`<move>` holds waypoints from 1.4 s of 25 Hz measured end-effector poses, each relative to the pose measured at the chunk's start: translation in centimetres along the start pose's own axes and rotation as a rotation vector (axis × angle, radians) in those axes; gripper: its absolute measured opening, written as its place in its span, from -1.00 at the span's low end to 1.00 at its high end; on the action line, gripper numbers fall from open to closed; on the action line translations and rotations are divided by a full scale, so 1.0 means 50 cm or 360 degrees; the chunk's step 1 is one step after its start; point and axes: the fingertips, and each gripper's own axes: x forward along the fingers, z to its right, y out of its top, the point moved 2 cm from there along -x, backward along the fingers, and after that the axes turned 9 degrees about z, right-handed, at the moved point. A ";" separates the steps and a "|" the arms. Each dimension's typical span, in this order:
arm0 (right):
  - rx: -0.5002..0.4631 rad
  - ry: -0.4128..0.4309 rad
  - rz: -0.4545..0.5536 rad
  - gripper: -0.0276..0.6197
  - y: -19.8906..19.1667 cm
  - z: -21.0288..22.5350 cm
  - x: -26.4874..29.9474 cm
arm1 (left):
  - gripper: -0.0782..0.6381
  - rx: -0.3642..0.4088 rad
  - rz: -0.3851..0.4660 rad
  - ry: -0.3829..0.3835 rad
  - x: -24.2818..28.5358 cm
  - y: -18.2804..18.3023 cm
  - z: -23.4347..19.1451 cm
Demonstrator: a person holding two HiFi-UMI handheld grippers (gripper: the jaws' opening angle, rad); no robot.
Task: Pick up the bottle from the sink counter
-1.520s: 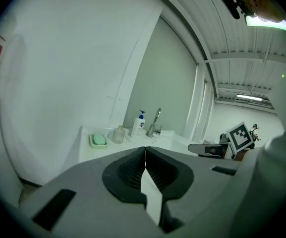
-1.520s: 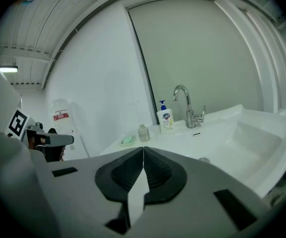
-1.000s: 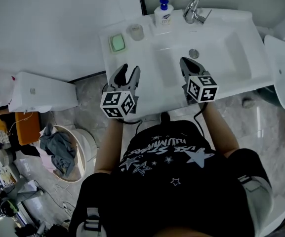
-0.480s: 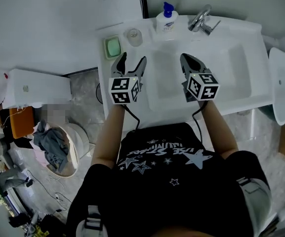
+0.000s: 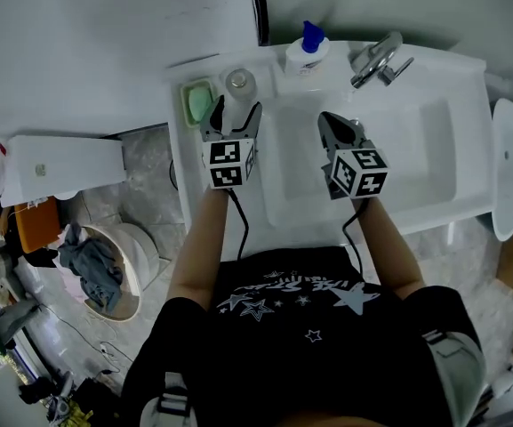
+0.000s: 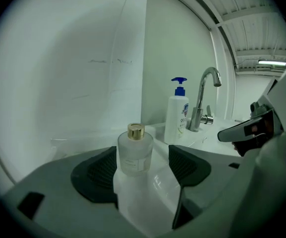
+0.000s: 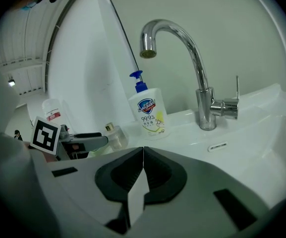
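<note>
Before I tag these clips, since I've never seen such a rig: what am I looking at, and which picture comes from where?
No robot: a person holds a two-jaw gripper in each hand. One picture comes from a camera on the person's head, looking down; the other two from cameras on the grippers, looking along their jaws. On the sink counter stand a small gold-capped bottle, a soap dispenser, a green soap dish and a tap. The left gripper is opening its jaws, the bottle in line between them, untouched. The right gripper is shut, empty.
</note>
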 end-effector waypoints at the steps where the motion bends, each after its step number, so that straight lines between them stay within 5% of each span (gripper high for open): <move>1: 0.0002 0.0002 -0.0010 -0.89 -0.003 0.003 0.007 | 0.09 -0.0017 0.0000 0.0008 0.010 -0.002 -0.004; 25: 0.0146 0.0037 -0.0132 -0.89 -0.050 0.035 0.077 | 0.10 -0.0054 -0.0024 0.0269 0.121 -0.004 -0.032; 35: 0.0160 0.0037 -0.0135 -0.89 -0.054 0.043 0.076 | 0.10 -0.0072 0.0120 0.0200 0.145 0.002 -0.030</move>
